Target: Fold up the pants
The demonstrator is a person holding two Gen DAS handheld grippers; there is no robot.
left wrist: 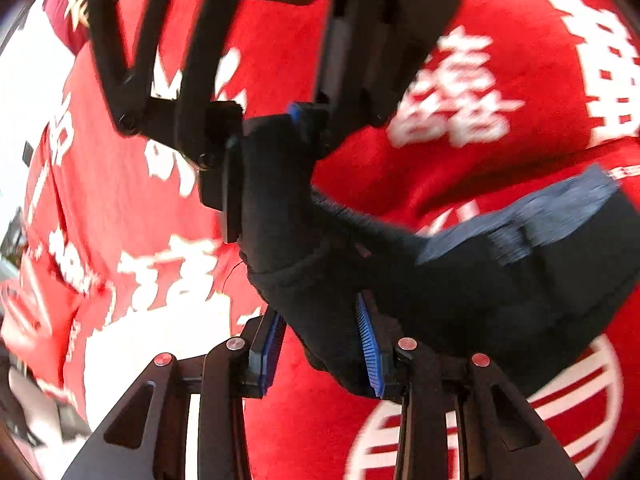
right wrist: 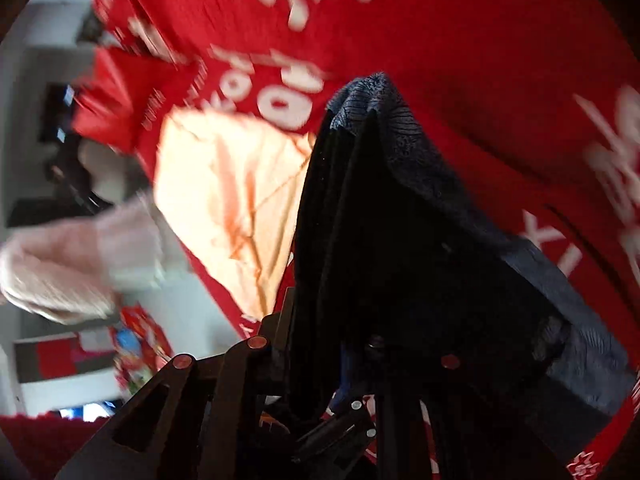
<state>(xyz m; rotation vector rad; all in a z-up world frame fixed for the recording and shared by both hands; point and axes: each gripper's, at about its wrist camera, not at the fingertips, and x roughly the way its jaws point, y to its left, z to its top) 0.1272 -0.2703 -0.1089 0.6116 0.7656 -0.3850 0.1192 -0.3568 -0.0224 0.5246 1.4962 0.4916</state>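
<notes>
Pants (left wrist: 400,280): dark, bunched, lifted over red cloth (left wrist: 280,40).
Left fingers (left wrist: 370,354): nearly closed, pinching pants.
Right fingers (left wrist: 230,192): nearly closed, clamping pants.

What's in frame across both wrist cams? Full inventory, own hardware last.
pants: one, black with a blue-grey waistband, lifted above the cloth, held at two spots.
printed cloth: one, red with white characters, spread under everything.
orange fabric: one piece, pale orange, lying on the printed cloth left of the pants in the right wrist view.
background clutter: count unclear, red and white, blurred, lower left of the right wrist view.
left gripper: one, black with blue pads, shut on a fold of the pants.
right gripper: one, black with blue pads, shut on the pants above the left one.
gloved hand: one, pale pink, left edge of the right wrist view.
</notes>
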